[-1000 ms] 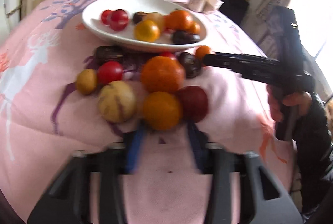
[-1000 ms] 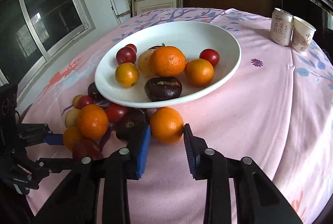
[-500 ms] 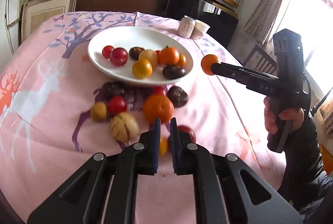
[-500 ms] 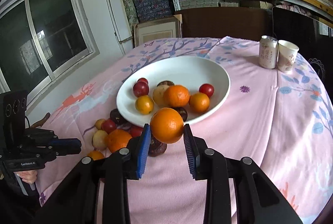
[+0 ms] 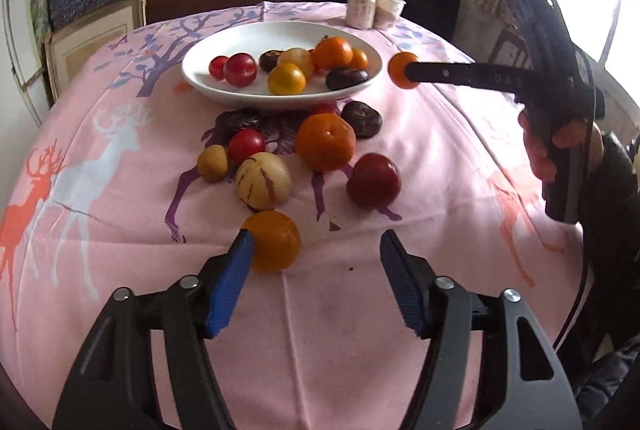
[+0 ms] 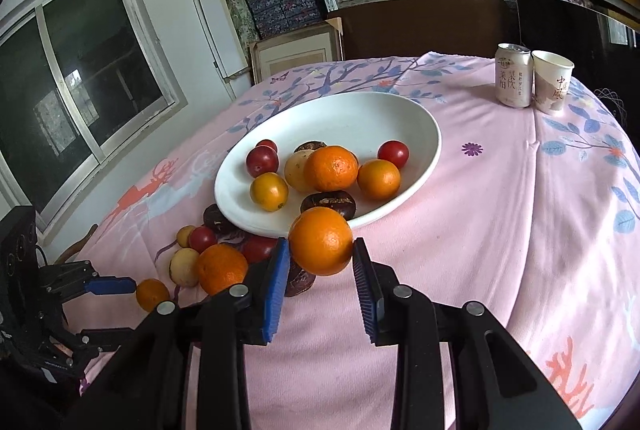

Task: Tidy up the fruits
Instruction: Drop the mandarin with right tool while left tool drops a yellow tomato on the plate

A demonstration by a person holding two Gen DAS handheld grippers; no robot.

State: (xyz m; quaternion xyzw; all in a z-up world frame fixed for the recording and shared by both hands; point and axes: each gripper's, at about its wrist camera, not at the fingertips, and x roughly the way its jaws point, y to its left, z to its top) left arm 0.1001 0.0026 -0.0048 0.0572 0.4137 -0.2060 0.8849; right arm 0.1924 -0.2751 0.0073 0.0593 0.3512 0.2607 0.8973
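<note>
An orange (image 6: 321, 241) is gripped by the right gripper (image 6: 321, 284) near the plate (image 6: 428, 158), while the left gripper (image 5: 316, 280), just opened, is touched by a yellow fruit (image 5: 276, 240).

My plate (image 6: 420, 166) sits mid-table (image 6: 520, 230), fruit inside; loose fruit (image 5: 326, 142) lies before it, can (image 6: 514, 76) and cup (image 6: 554, 82) behind, side by side.

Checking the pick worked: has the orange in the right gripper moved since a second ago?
Yes. The orange, clamped in the right gripper, lifted off the cloth toward the white plate.
</note>
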